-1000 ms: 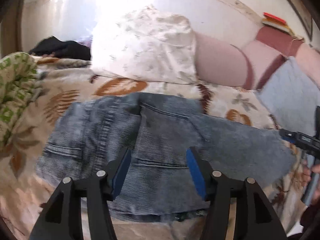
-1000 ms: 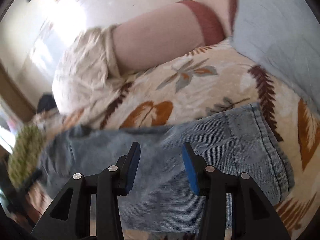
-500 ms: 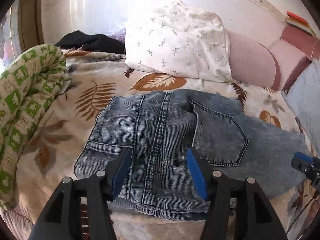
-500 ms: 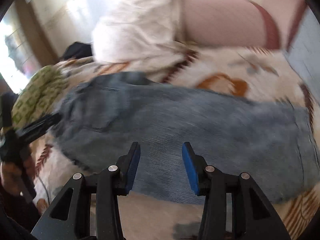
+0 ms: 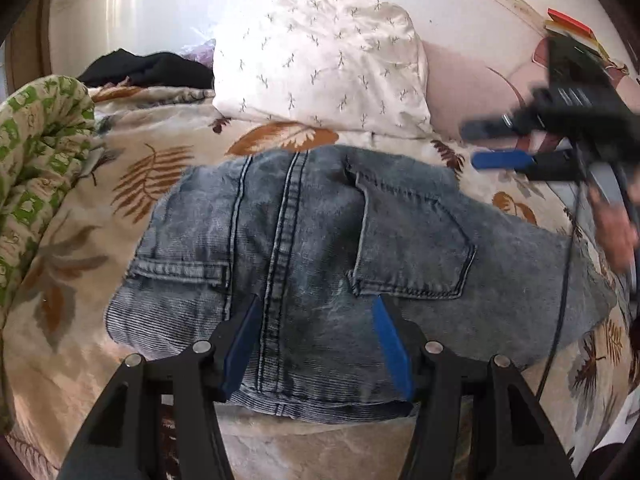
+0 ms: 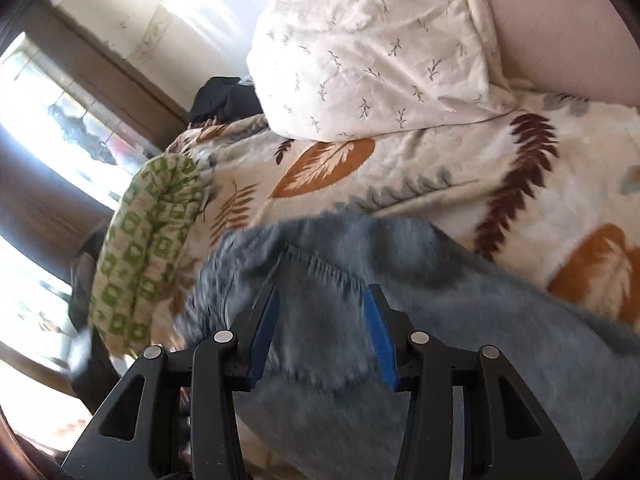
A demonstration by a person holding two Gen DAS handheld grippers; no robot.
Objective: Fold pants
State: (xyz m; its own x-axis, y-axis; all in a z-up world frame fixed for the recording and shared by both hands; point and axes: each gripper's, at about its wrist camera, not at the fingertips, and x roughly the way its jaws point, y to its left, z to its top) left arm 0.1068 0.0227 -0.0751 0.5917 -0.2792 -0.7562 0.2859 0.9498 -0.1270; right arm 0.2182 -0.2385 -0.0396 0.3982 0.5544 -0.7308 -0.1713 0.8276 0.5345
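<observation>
Faded blue jeans (image 5: 320,248) lie back side up on the leaf-patterned bed cover (image 5: 132,184), waist end near me, legs running off to the right. My left gripper (image 5: 316,320) is open and empty, its blue pads just above the waist end by the centre seam. My right gripper (image 5: 480,146) shows in the left wrist view at the upper right, blurred, open, above the bed beyond the jeans. In the right wrist view the right gripper (image 6: 320,304) is open and empty over the jeans (image 6: 400,320) near a back pocket.
A white patterned pillow (image 5: 320,64) and a pink bolster (image 5: 468,92) lie at the head of the bed. A green-and-cream blanket (image 5: 36,152) is bunched at the left. Dark clothing (image 5: 148,68) lies behind it. A window (image 6: 36,120) is at the left.
The right gripper has swung up and leftward from the leg end toward the seat of the jeans. The left gripper has moved a little closer over the waist end. Both stay open.
</observation>
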